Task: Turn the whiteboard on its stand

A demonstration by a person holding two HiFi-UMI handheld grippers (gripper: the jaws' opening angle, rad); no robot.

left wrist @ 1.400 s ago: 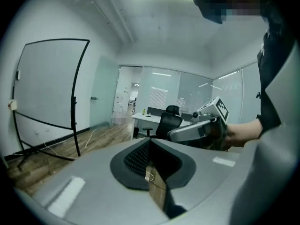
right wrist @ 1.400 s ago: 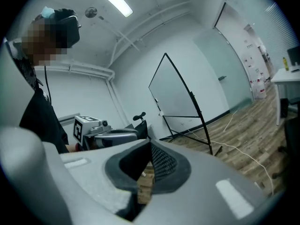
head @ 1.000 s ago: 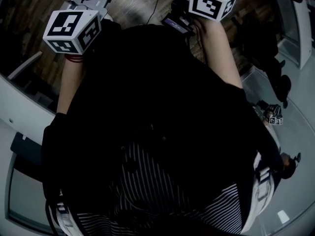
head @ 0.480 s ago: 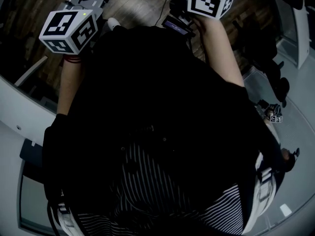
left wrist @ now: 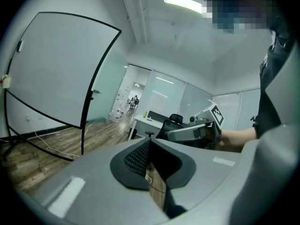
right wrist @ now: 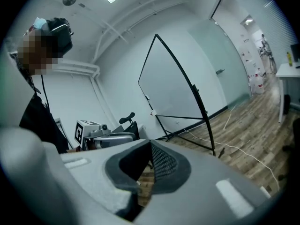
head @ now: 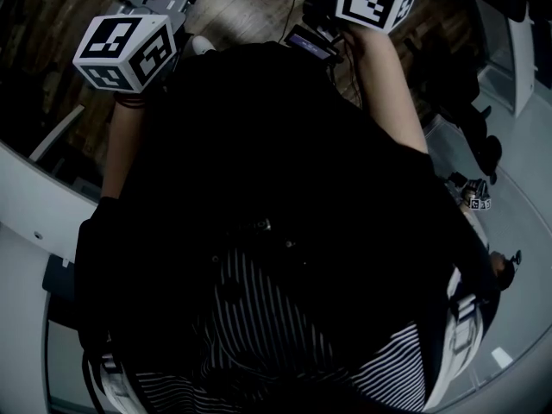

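Grey jaws of the left gripper (left wrist: 150, 142) are sitting closed, their dark ribbed pads meeting at the tips with nothing lying between them. The right gripper (right wrist: 151, 144) is showing the same: its jaws are resting together and gripping nothing. In the head view both are being held out ahead of the person's dark top (head: 276, 188), near the upper edge of the frame. The left marker cube (head: 125, 52) is sitting at the upper left and the right marker cube (head: 377, 0) at the upper right, above a wooden floor (head: 241, 7).

The whiteboard (left wrist: 51, 69) is standing well apart from both grippers, and neither is touching it. In the left gripper view it is filling the upper left of the frame, a pale panel in a thin black frame, carried on a black stand (left wrist: 86, 121) whose legs are spreading over the planks. In the right gripper view it is sitting at the centre, seen at an angle, with a white cable (right wrist: 243, 151) trailing over the floor to the right of the stand's feet.

Right of centre in the left gripper view, a white desk (left wrist: 143, 121) and a black office chair (left wrist: 177, 120) are standing beyond the jaws. A ceiling light (left wrist: 183, 3) is glowing along the top edge.
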